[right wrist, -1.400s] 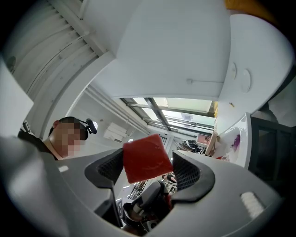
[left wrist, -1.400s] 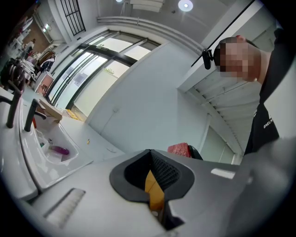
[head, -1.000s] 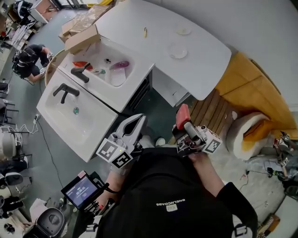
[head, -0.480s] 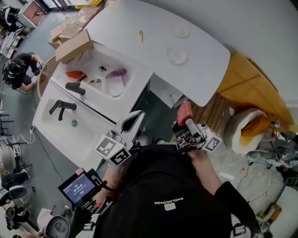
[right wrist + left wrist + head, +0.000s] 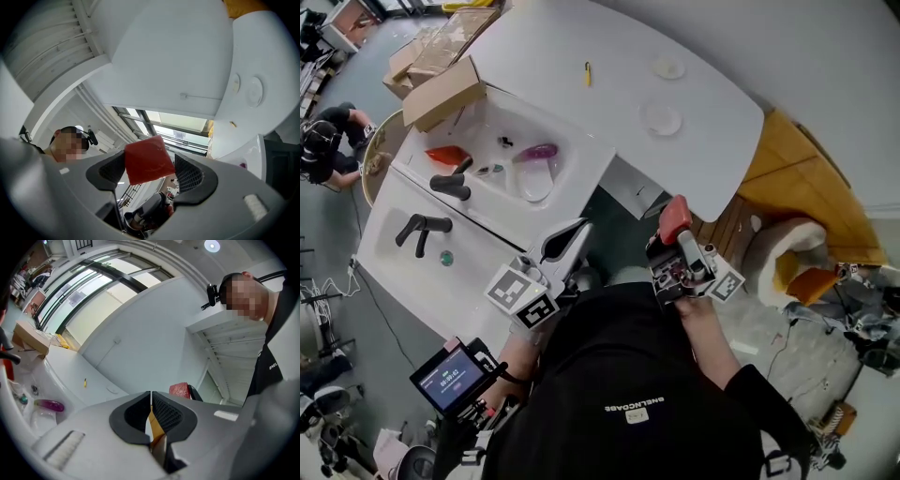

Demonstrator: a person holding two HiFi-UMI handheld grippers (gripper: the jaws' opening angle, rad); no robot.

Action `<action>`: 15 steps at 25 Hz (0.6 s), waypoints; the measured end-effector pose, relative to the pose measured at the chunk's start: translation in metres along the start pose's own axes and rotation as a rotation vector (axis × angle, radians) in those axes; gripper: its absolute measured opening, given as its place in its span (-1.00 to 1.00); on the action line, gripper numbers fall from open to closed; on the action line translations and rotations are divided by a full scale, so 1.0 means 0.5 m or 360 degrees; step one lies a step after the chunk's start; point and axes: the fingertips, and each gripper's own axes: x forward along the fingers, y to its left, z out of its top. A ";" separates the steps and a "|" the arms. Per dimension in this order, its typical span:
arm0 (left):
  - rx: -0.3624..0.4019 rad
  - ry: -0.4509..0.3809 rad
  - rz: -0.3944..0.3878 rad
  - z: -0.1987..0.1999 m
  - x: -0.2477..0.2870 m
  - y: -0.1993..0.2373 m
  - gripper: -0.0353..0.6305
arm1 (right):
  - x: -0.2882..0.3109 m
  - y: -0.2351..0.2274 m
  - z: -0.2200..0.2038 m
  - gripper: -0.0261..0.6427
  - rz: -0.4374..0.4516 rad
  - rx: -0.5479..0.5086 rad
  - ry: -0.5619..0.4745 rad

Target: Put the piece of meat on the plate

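Closest in, level with the black top: left gripper (image 5: 579,227), jaws all but together with only a slit between the pads, just starting to part, nothing between them; beside it and raised a little, right gripper (image 5: 672,232) clamped on the piece of meat (image 5: 675,212), pads against two opposite flat sides of the red block, most of the block standing proud of the tips; carried in the air over the floor, short of the near edge of the tabletop (image 5: 712,105), not yet above it. Judged light, going by the easy hold at the very tips; square corners intact under the squeeze, so probably firm with a little give, not floppy; smooth faces, so likely to slide if pinched by a corner; best held as here, across the flat sides near the middle, and set down low to avoid a tumble. Further out on the left, sink (image 5: 574,141) with a purple thing (image 5: 538,151) in the basin; past the tabletop's near edge, nearer plate (image 5: 661,119) toward the right end, bare, well apart from the meat; second plate (image 5: 668,68) behind it, closer to the far edge; small yellow thing (image 5: 588,74) near the middle; cardboard box (image 5: 442,92) on the far edge of the sink.
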 end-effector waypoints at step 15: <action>-0.0025 0.0012 0.0070 0.018 0.019 0.061 -0.74 | 0.067 -0.086 0.066 0.07 -0.0022 0.0005 0.0037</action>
